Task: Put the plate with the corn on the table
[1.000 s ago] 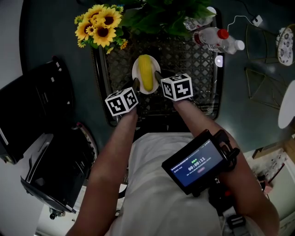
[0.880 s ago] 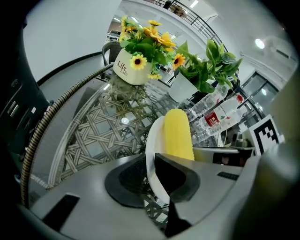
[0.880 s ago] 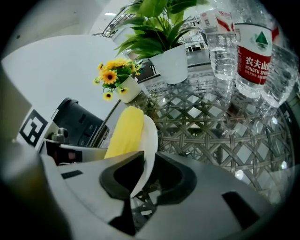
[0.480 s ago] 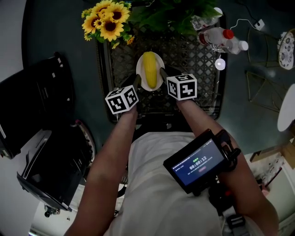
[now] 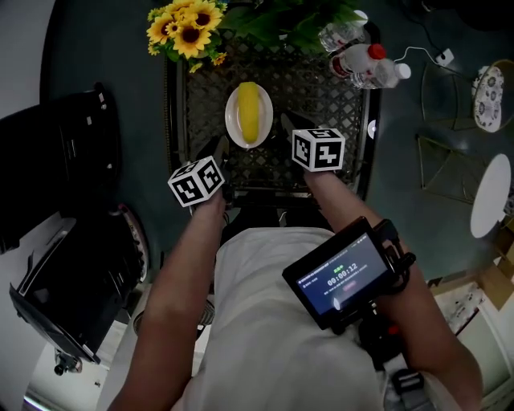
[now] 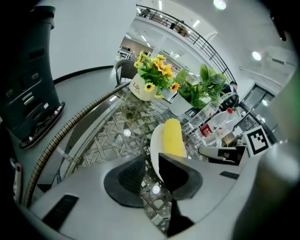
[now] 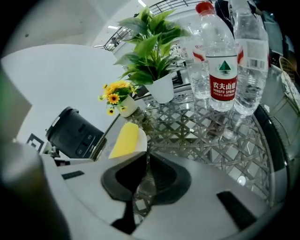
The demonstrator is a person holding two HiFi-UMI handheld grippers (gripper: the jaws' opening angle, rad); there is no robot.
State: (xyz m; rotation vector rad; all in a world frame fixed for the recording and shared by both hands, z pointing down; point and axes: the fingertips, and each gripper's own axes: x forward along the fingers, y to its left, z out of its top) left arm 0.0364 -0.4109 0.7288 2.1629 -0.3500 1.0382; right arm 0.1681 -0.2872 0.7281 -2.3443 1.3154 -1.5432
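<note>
A white plate (image 5: 235,128) with a yellow corn cob (image 5: 249,112) rests on the lattice table (image 5: 321,96). My left gripper (image 5: 218,151) is just short of the plate's near left rim, apart from it. The right gripper (image 5: 287,126) sits off the plate's right rim, also apart. In the left gripper view the jaws (image 6: 152,164) stand a little apart with lattice showing between them, and the plate (image 6: 154,143) and corn (image 6: 173,137) lie beyond. The right gripper (image 7: 144,164) shows a narrow gap, empty, with the corn (image 7: 124,139) ahead to its left.
A sunflower pot (image 5: 186,30), a leafy green plant (image 5: 297,22) and water bottles (image 5: 365,64) line the table's far edge. Black equipment (image 5: 56,160) stands on the floor at the left. A screen device (image 5: 345,273) is strapped to the right forearm.
Both grippers were at the plate's rims a second ago. They have let go and drawn back towards me; the plate now lies on the table.
</note>
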